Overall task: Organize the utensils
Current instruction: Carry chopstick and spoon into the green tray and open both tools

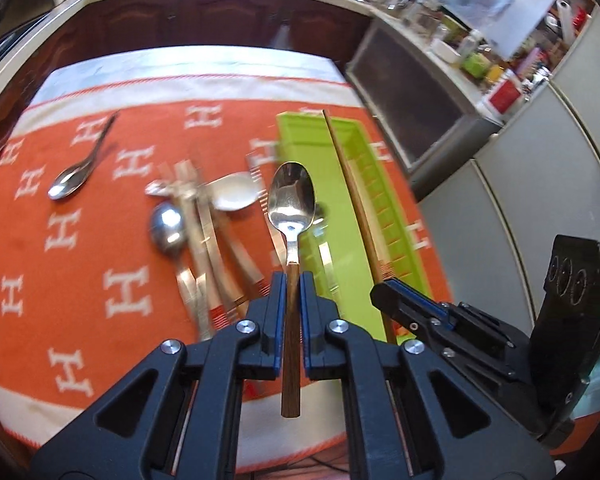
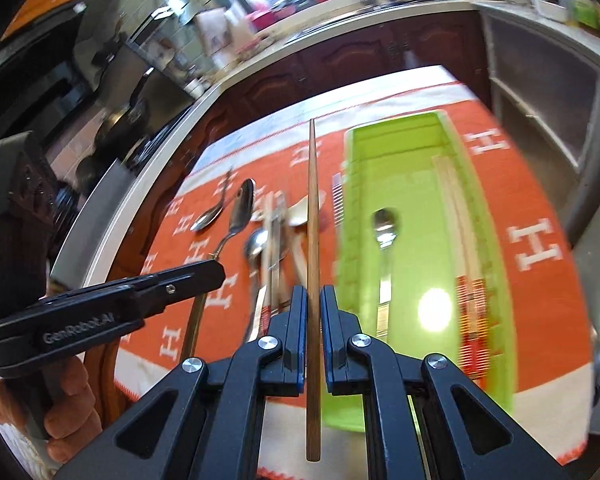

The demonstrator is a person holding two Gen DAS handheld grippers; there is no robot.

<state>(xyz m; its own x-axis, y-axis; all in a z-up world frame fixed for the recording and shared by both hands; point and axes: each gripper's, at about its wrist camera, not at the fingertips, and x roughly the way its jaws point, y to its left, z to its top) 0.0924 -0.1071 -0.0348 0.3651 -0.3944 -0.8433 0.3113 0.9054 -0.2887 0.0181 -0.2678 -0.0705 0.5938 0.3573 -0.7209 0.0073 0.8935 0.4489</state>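
Observation:
My left gripper is shut on a wooden-handled spoon, held above the orange cloth just left of the green tray. My right gripper is shut on a wooden chopstick, held just left of the green tray; it also shows in the left wrist view. A spoon and pale chopsticks lie inside the tray. A pile of spoons and forks lies on the cloth, with one spoon apart at the left.
The orange cloth with white H pattern covers the table. Dark wooden cabinets stand behind it. A grey shelf unit stands to the right, with cluttered countertops beyond. The left gripper and the hand holding it show in the right wrist view.

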